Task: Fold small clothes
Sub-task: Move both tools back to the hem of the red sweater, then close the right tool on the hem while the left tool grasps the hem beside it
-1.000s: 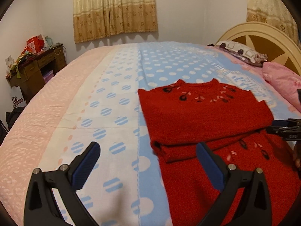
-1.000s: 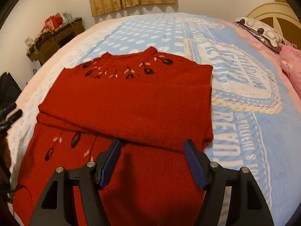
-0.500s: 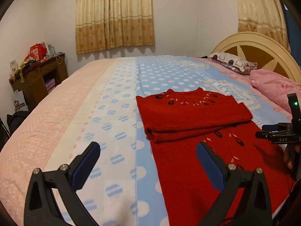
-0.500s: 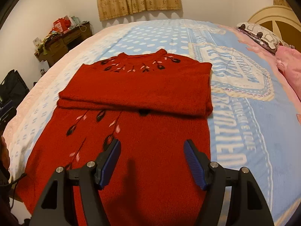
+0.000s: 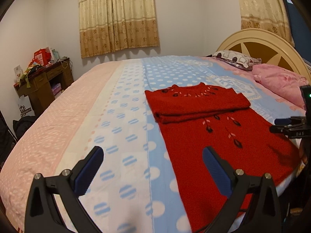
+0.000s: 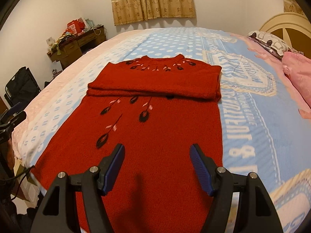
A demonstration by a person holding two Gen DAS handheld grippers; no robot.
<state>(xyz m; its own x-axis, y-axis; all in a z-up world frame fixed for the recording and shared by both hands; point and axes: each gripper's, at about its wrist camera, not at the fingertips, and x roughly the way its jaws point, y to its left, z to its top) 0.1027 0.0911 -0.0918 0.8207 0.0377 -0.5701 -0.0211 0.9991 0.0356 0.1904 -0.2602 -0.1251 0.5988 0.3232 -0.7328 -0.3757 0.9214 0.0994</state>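
Two claws stand open and hold nothing: the left claw [image 5: 152, 172] over the bed [image 5: 81, 120], the right claw [image 6: 157, 169] over the red sweater [image 6: 155, 128]. The sweater lies near the bed's near edge, neckline pointing to the far edge, sleeves folded across. On the right claw I read "DAS".

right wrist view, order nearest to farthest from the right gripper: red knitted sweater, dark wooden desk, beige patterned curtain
1. Red knitted sweater, on the bed right below the open right gripper.
2. Dark wooden desk, far left beside the bed.
3. Beige patterned curtain, on the back wall.
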